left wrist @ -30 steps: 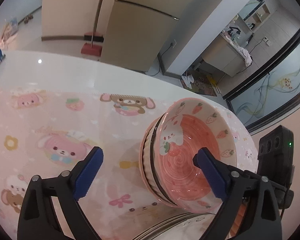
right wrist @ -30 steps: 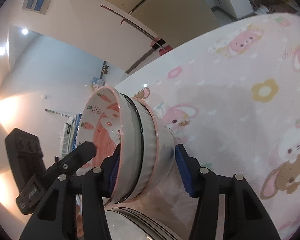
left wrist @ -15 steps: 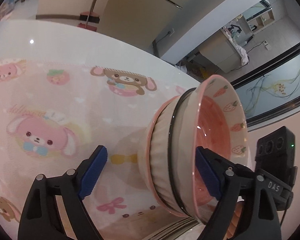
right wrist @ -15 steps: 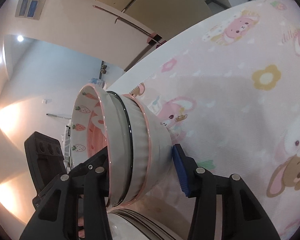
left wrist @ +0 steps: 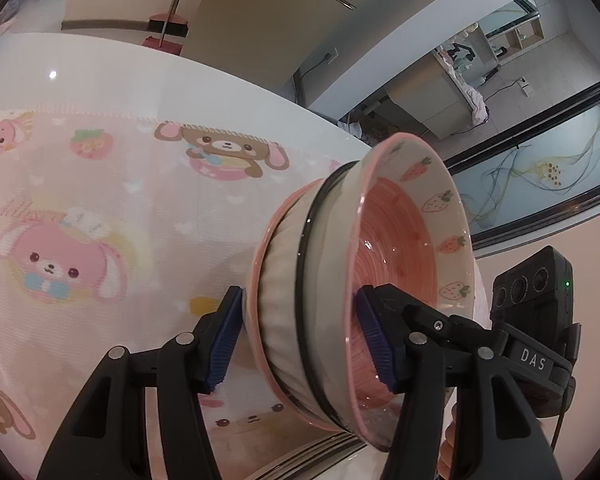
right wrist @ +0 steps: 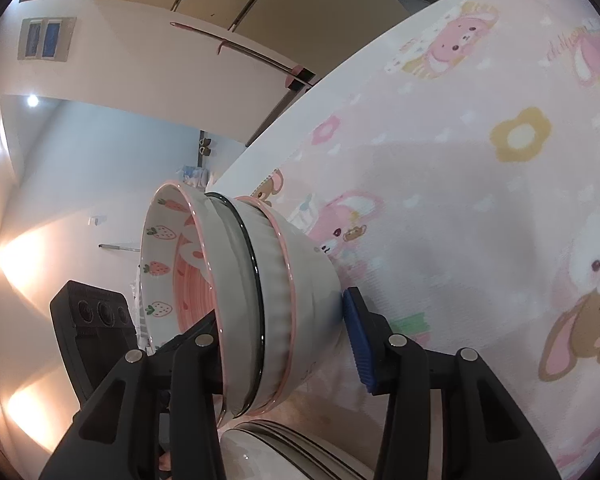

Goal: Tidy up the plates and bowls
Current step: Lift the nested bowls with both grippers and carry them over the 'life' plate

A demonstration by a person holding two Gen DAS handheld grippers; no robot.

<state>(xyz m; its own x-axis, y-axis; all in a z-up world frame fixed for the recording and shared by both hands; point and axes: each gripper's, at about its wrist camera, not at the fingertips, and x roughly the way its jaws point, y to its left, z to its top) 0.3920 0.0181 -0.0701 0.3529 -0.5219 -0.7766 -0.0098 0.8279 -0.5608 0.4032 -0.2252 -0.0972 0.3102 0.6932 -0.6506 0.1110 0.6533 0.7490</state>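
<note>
Three nested bowls (left wrist: 360, 280) hang tipped on edge above the pink cloth on the table (left wrist: 100, 184), over a pile of plates (right wrist: 300, 452). The left hand-held gripper (left wrist: 300, 344) is closing, one pad under the base, one inside the top bowl; the right hand-held gripper (right wrist: 284, 344) is closing likewise, seemingly already bearing on the stack. Glazed ceramic is heavy, stiff, slick and breakable, so squeezing base against inside wall seems safest.

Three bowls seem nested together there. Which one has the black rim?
The middle bowl of the three. The front bowl, with strawberries and carrots painted inside, and the ribbed rear bowl both have pink rims.
</note>
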